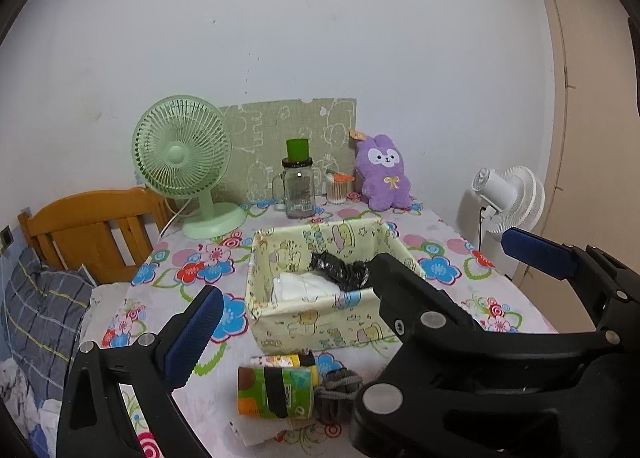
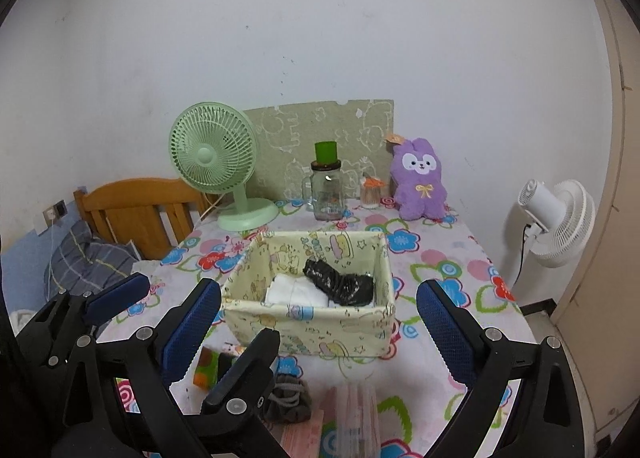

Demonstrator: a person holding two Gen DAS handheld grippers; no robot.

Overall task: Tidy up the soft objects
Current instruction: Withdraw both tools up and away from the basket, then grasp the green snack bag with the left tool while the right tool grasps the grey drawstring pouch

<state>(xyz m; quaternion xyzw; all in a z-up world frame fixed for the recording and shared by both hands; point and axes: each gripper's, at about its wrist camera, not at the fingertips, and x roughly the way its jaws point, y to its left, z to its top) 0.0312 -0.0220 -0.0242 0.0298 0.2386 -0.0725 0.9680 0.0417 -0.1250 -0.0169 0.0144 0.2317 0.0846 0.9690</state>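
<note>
1. Fabric bin sits mid-desk — inside it, a white folded cloth and a crumpled black bag.
2. Left tool — fingers spread wide, holding nothing, above the near desk.
3. Right tool — also spread, empty.
4. Green-wrapped roll and grey drawstring pouch lie touching, just in front of the bin.
5. Purple plush stands at the desk's far edge.

Left gripper: jaws spread wide, blue pads facing each other, nothing between them; low at the left of the right wrist view.
Right gripper: jaws spread wide, empty, blue-padded fingers angled forward.
Relative pose: the two grippers side by side, frames overlapping in both views.
</note>
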